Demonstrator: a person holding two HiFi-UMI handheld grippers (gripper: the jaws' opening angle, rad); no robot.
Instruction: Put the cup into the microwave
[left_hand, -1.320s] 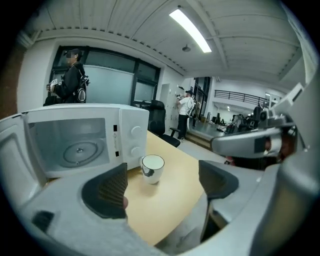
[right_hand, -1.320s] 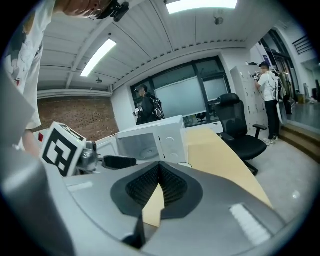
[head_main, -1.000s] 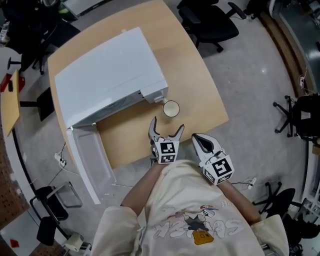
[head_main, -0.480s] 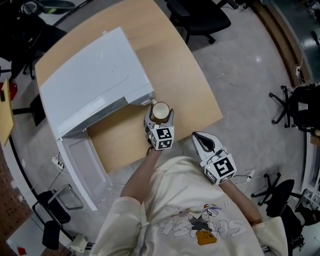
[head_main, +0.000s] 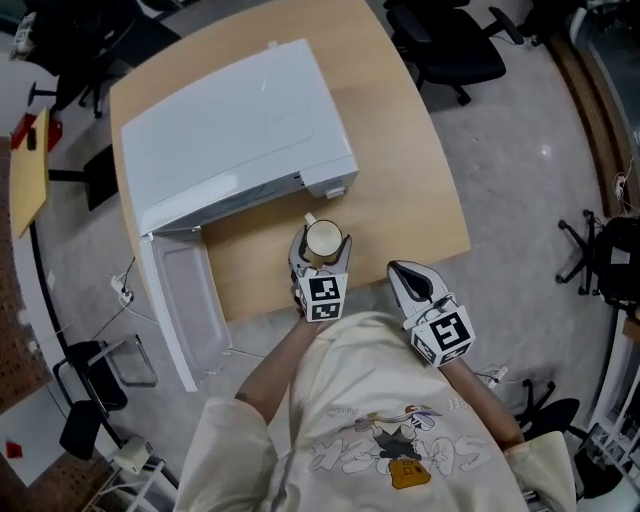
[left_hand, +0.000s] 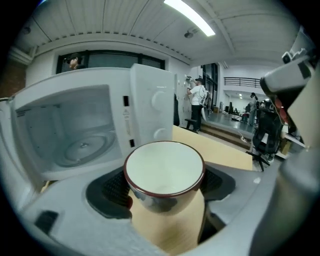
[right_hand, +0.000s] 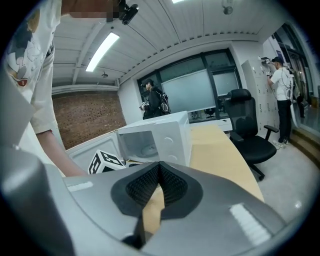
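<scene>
The left gripper (head_main: 321, 246) pinches a white cup (left_hand: 163, 167) with a dark red rim, one ribbed pad pressed against each side of the bowl below the lip. The grip sits low on the walls, which keeps the cup upright with its mouth up, and it appears empty. Whether its base rests on the desk (head_main: 405, 170) or is just clear of it cannot be told.

The cup stands near the desk's near edge, about midway along it. It is just in front of the microwave (head_main: 235, 130), by the front corner that carries the control panel, and apart from the casing. The microwave fills the far left part of the desk. Its door (head_main: 185, 300) hangs wide open at the left and reaches out past the desk's near edge. This leaves the chamber (left_hand: 75, 132) and its glass turntable (left_hand: 82, 146) in plain sight, ahead and to the left of the cup in the left gripper view. The open door suggests the way in is ready, so the cup seems only to need carrying left and forward through the opening.

The right gripper (head_main: 402, 272) is held back at the near edge, to the right of the cup and well clear of it. Its jaws are pressed together on nothing. It looks parked out of the way, since one gripper is enough for a cup this small.
</scene>
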